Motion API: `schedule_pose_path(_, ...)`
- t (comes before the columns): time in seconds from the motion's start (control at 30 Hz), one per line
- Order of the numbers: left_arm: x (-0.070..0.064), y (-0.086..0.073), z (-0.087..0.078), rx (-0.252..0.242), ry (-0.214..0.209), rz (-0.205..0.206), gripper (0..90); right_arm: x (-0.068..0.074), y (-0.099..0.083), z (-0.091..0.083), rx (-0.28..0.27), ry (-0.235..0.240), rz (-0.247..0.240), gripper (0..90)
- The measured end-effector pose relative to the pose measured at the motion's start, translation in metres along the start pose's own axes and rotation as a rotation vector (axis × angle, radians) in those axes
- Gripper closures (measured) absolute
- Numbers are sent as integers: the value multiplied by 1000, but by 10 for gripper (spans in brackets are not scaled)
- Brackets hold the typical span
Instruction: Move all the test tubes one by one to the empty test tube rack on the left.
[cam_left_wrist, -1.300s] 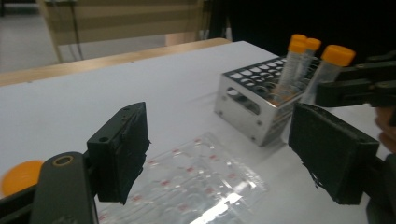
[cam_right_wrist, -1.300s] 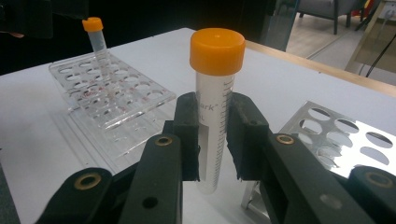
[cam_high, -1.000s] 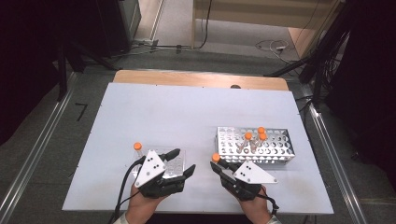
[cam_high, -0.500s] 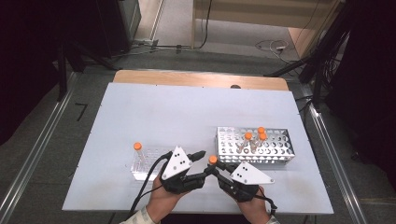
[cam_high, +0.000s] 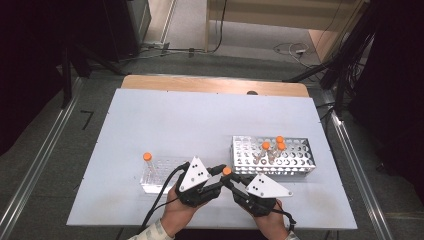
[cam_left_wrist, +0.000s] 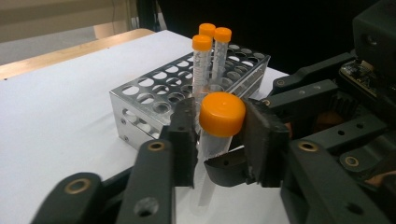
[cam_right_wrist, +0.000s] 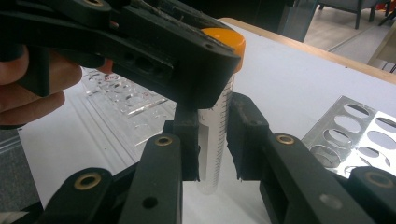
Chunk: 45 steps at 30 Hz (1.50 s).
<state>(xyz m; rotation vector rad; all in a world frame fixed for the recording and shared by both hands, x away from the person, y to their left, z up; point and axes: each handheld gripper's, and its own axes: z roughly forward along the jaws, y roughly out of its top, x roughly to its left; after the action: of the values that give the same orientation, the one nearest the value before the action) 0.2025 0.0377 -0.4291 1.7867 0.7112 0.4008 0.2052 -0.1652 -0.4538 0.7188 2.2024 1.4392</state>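
A clear tube with an orange cap (cam_high: 227, 171) stands upright between my two grippers near the table's front edge. My right gripper (cam_high: 233, 183) is shut on the tube's body (cam_right_wrist: 215, 140), with its jaws pressed to both sides. My left gripper (cam_high: 220, 178) comes in from the left. Its jaws stand on either side of the orange cap (cam_left_wrist: 222, 113), and a thin gap shows at one pad (cam_left_wrist: 186, 135). The left gripper's arm (cam_right_wrist: 140, 42) crosses over the cap in the right gripper view. The right gripper's body (cam_left_wrist: 327, 107) shows behind the tube in the left gripper view.
A perforated metal rack (cam_high: 300, 167) just right of the grippers holds three orange-capped tubes (cam_high: 272, 146). A clear plastic rack (cam_high: 165, 175) to the left holds one capped tube (cam_high: 148, 166). The white table (cam_high: 190, 120) stretches behind them, and cables lie on the floor beyond.
My left gripper has moved right, away from the clear rack, and now brackets the cap of the tube. The right gripper has kept the tube almost still.
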Motion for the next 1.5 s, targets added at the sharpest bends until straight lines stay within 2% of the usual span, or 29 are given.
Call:
schedule_pose_path(0.23, 2, 1, -1, 4, -12, -5, 704, 0, 0, -1, -2, -1, 11, 710)
schedule_pose_path(0.27, 2, 2, -2, 2, -15, -6, 704, -1, 0, -1, -6, 3, 14, 670)
schedule_pose_path(0.4, 3, 7, -9, -20, -14, -6, 705, -4, 1, -1, 10, 32, 42, 364)
schedule_pose_path(0.53, 7, 11, -18, -46, -6, -13, 705, -9, -1, -4, 12, 34, 68, 253)
schedule_pose_path(0.67, 13, 15, -26, -58, 0, -24, 705, -11, -3, -10, 13, 37, 74, 184)
schedule_pose_path(0.77, 19, 17, -32, -69, 13, -36, 705, -14, -5, -11, 33, 27, 87, 170)
schedule_pose_path(1.13, 34, 21, -57, -106, 51, -66, 705, -20, -8, -9, 56, -9, 108, 168)
schedule_pose_path(1.5, 56, 17, -83, -108, 155, -84, 705, -20, -8, -11, 49, -13, 106, 173)
